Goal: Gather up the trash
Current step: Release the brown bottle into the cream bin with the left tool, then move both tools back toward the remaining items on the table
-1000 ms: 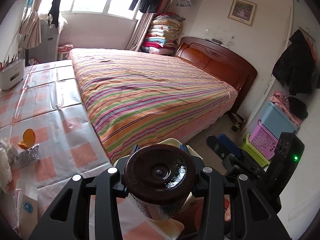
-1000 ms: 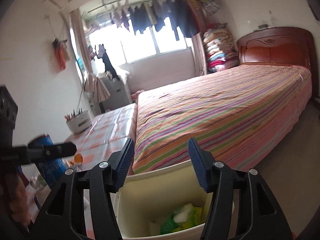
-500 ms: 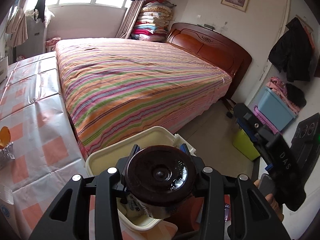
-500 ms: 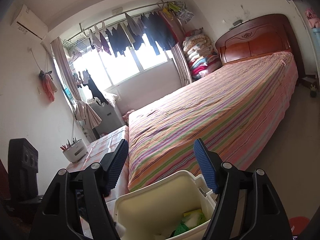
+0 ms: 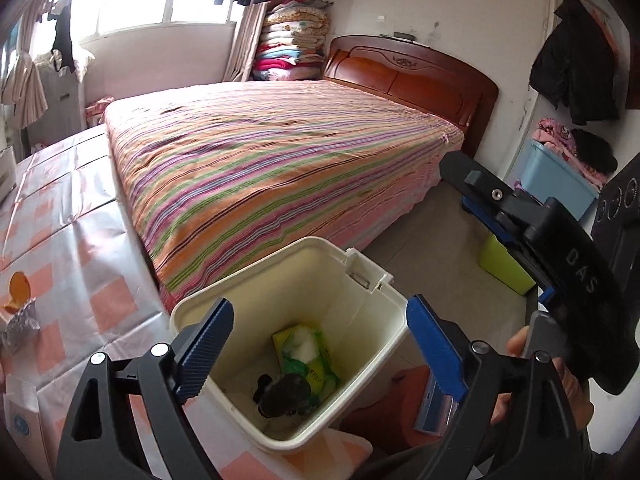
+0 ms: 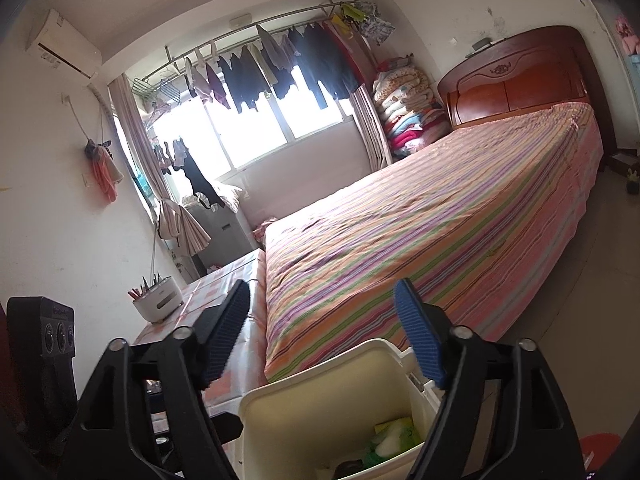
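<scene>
Since your left gripper [image 5: 316,344] had just sprung open over the bin [image 5: 384,280] with nothing between, the dark-lidded jar [image 5: 286,394] looked stiff, light, best grabbed round its sides.

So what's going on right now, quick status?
Left gripper jaws just opened, empty, above the bin. Dark-lidded jar now inside on the green wrapper. Right gripper open, empty, jaws just widened. Nothing blocking.

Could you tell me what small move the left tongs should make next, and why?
Probably lift away and swing toward the orange peel on the checked table. The left tongs have just been opening and hold nothing; the brown-lidded jar already lies in the bin.
</scene>
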Demonstrator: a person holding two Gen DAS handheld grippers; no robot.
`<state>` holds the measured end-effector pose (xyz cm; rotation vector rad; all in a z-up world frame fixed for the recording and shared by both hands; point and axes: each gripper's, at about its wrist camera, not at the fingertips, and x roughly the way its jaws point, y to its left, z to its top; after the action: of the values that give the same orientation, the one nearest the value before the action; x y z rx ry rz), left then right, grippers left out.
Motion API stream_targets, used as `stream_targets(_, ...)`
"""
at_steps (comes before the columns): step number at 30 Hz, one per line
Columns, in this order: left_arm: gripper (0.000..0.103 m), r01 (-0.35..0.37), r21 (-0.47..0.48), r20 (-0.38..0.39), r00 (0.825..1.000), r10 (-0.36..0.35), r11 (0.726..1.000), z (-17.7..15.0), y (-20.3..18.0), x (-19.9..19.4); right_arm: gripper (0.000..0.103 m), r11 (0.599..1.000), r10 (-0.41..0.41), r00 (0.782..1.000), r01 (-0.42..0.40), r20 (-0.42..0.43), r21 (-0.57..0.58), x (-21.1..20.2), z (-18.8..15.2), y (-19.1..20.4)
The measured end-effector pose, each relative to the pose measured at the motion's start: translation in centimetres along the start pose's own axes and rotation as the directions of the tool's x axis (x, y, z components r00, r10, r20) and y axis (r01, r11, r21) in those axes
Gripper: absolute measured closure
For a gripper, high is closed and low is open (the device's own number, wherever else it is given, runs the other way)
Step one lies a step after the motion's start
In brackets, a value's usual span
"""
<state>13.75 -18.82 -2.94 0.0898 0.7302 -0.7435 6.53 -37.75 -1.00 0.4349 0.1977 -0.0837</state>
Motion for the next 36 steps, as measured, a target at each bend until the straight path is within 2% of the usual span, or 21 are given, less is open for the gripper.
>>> stream_targets(4,0.017,-0.001,-0.038,0.002,1.0,0.001,0.999,-0.4,1.3,-1.6,0.021,0.999,0.027,1.0,-0.027,0.007,-0.022,0.1,0.0,1.3)
stream_targets(6,0.013,-0.013,-0.071,0.005,1.0,0.014,0.997,-0.8,2.3,-2.7,0.014,0.998,0.044,0.999,-0.044,0.01,-0.035,0.3,-0.2,2.2)
stream_targets(14,0.009,-0.088,-0.218,0.095,0.989,0.111,0.972,-2.1,8.1,-8.7,0.007,0.982,0.151,0.988,-0.155,-0.043,-0.107,2.1,-1.9,7.4)
stream_targets(19,0.009,-0.171,-0.33,0.188,0.952,0.242,0.928,-3.2,12.4,-14.0,0.007,0.953,0.225,0.967,-0.244,-0.119,-0.177,3.6,-3.9,12.1)
stream_targets(25,0.009,-0.245,-0.424,0.211,0.91,0.358,0.872,-4.4,16.2,-18.3,0.007,0.917,0.286,0.94,-0.325,-0.185,-0.232,5.0,-6.4,16.8)
stream_targets(30,0.009,-0.294,-0.461,0.205,0.882,0.423,0.837,-6.2,18.0,-21.1,0.007,0.888,0.34,0.908,-0.396,-0.247,-0.235,6.6,-7.9,19.4)
stream_targets(34,0.009,-0.342,-0.497,0.174,0.861,0.478,0.797,-8.2,20.1,-22.8,0.007,0.846,0.386,0.855,-0.477,-0.345,-0.236,8.1,-10.0,22.1)
stream_targets(36,0.009,-0.37,-0.521,0.14,0.852,0.504,0.769,-9.6,21.8,-23.3,0.007,0.818,0.4,0.818,-0.522,-0.413,-0.241,8.8,-11.3,23.4)
